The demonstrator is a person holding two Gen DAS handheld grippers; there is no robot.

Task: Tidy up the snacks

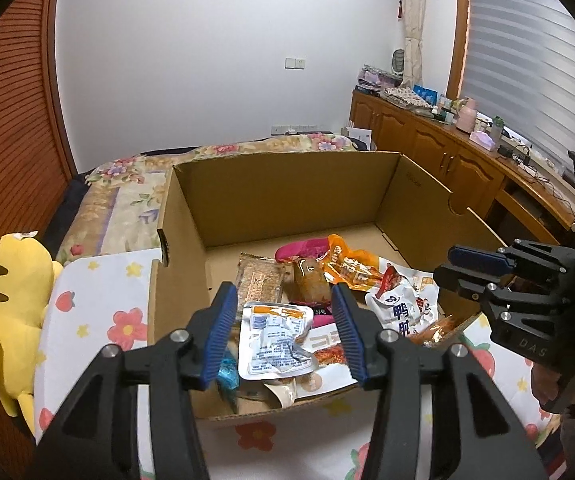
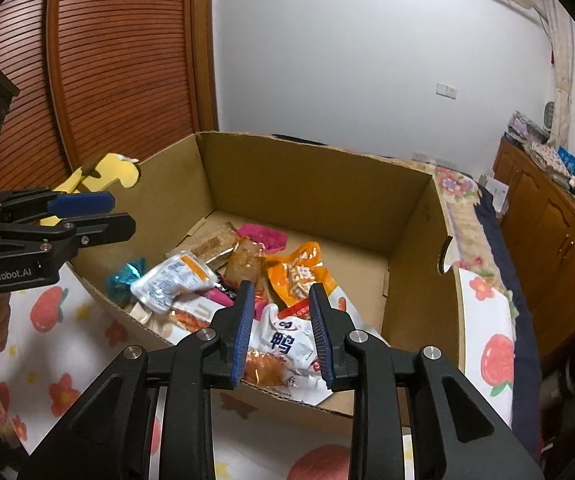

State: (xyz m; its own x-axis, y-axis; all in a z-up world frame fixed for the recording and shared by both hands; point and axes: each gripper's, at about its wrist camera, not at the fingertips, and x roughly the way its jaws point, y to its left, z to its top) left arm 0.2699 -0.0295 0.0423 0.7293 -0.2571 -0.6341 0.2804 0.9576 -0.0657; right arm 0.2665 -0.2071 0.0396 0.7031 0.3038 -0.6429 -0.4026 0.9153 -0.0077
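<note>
Left wrist view. Left gripper (image 1: 283, 332) hangs over the near edge of the box (image 1: 287, 184), jaws apart, nothing between the pads; a silver pouch (image 1: 275, 344) lies below the gap, not gripped. Right gripper (image 1: 463, 268) enters at right, empty as far as shows. Snacks lie heaped in the near half of the box: an orange bag (image 1: 351, 264), a white bag (image 1: 399, 312) printed 鸭 in blue, a brown bar (image 1: 257, 280), a pink pack (image 1: 303, 250). Far half bare. "DAS" is moulded on the right gripper's body.

Right wrist view. Right gripper (image 2: 281, 332) is part open over the white bag (image 2: 287, 344), pads not pressing it; 鸭 legible, 香 lower down. Left gripper (image 2: 83, 216) at left reads "GenRobot.AI". Silver pouch (image 2: 175, 280) carries small blue print, unreadable.

Judgement: snacks are in the box, none seen on the cloth outside. Sorting or tidying the pile remains, if required.
</note>
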